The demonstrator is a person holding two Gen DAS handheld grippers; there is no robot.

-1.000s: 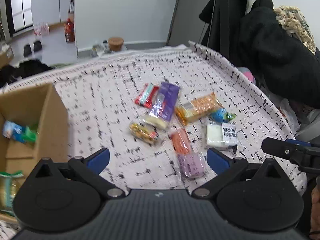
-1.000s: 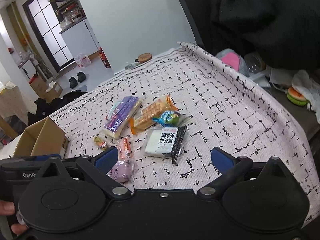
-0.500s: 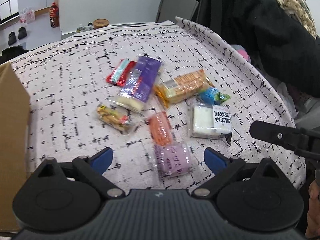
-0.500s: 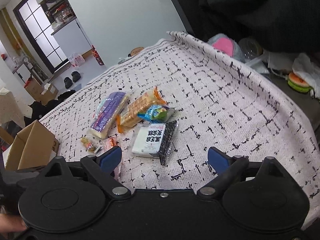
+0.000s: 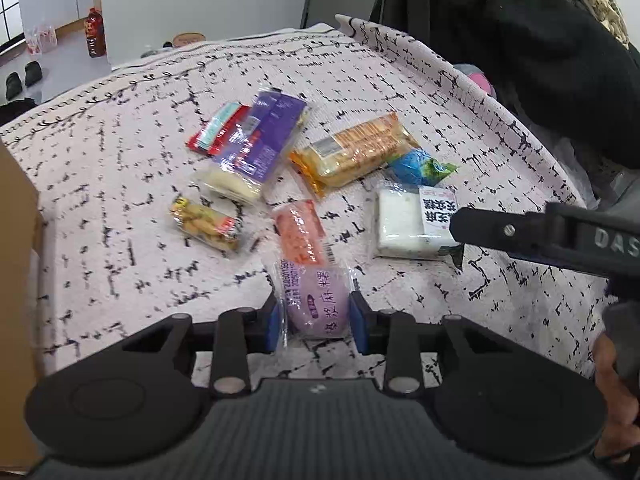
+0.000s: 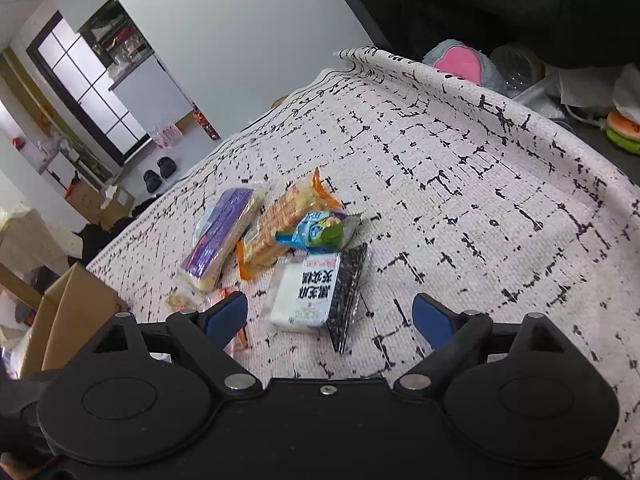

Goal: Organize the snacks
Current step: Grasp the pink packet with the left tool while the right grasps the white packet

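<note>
Several snack packs lie on a white cloth with black marks (image 5: 120, 200). My left gripper (image 5: 314, 322) is shut on a purple mochi pack (image 5: 316, 304) that rests on the cloth. Beyond it lie an orange pack (image 5: 300, 232), a peanut pack (image 5: 206, 226), a purple bread pack (image 5: 256, 148), a red pack (image 5: 218, 128), an orange cracker pack (image 5: 352, 152), a blue-green pack (image 5: 420, 162) and a white pack with black print (image 5: 412, 220). My right gripper (image 6: 330, 314) is open, low over the white pack (image 6: 308, 294).
A cardboard box (image 5: 16, 240) stands at the left edge; it also shows in the right wrist view (image 6: 68, 312). Dark clothing (image 5: 520, 40) hangs beyond the table's right edge. A pink plush (image 6: 456, 64) and a toy burger (image 6: 624, 128) lie off the far right side.
My left gripper moved forward and down from the box side and closed on the purple mochi pack. My right gripper moved closer to the white pack and stayed open.
</note>
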